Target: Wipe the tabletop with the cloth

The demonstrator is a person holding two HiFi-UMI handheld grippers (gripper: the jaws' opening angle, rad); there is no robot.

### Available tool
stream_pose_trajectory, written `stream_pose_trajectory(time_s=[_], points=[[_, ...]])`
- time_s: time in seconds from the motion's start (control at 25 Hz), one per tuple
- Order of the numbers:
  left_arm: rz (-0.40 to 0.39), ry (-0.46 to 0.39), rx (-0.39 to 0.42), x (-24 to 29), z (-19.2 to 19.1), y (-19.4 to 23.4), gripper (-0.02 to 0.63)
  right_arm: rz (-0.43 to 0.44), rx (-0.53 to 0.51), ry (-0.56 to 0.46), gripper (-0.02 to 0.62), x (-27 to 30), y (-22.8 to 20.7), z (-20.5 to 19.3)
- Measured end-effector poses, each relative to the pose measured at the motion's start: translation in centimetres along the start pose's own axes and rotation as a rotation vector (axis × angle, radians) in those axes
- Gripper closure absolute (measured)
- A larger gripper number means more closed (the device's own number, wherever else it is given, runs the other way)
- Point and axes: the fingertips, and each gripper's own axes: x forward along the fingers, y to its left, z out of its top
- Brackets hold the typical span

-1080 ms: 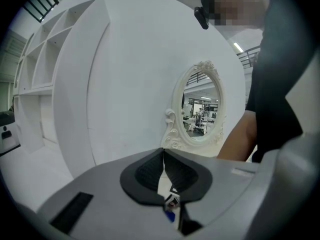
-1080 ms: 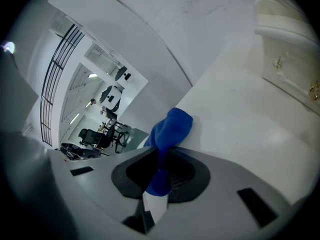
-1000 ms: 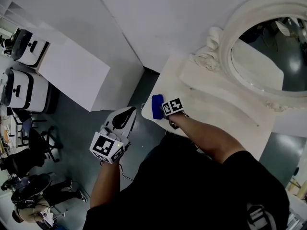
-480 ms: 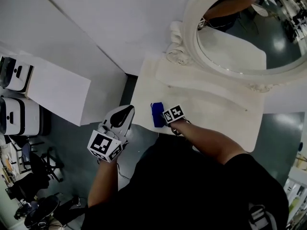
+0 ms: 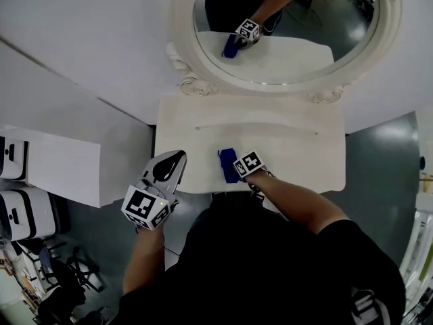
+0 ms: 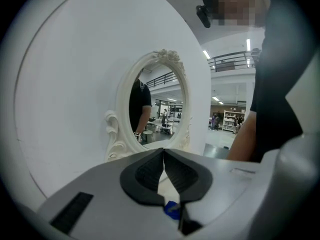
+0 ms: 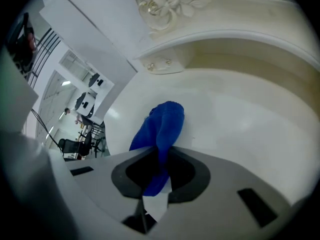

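A blue cloth [image 5: 227, 164] lies bunched on the cream tabletop [image 5: 284, 147] near its front edge, left of centre. My right gripper [image 5: 238, 170] is shut on the cloth [image 7: 162, 129], which hangs forward out of the jaws onto the tabletop [image 7: 240, 124]. My left gripper [image 5: 170, 167] is off the table's front left corner, above the floor, jaws shut with nothing between them. In the left gripper view [image 6: 164, 160] it points toward the mirror, and a bit of the blue cloth [image 6: 171, 210] shows under it.
An oval mirror [image 5: 284, 29] in an ornate white frame stands at the back of the table against a white wall [image 5: 88, 46]. A raised ledge [image 7: 220, 44] runs along the table's back. White cabinets [image 5: 54, 168] stand to the left on the grey floor.
The head view has swung so the table and mirror now sit centred. The right gripper and cloth stay near the table's front edge; the left gripper holds its place off the corner.
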Motion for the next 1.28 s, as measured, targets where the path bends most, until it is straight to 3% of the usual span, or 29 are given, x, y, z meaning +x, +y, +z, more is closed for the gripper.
stream_pose_trajectory(time_s=[0.68,1.0,1.28], points=[[-0.250,0.001,0.080,11.7,3.6,-10.6,0.594,-0.223,0.219,-0.096,0.552,-14.0,-17.3,-14.4],[-0.322,0.000,0.103,15.1,4.6,-14.9,0.594,-0.336,0.393,-0.152,0.551,-20.8,-24.9,-22.0],[-0.355,0.009,0.108,17.2,4.6,-17.7,0.594,-0.436,0.473,-0.160,0.551,-25.4,-29.8,-27.5]])
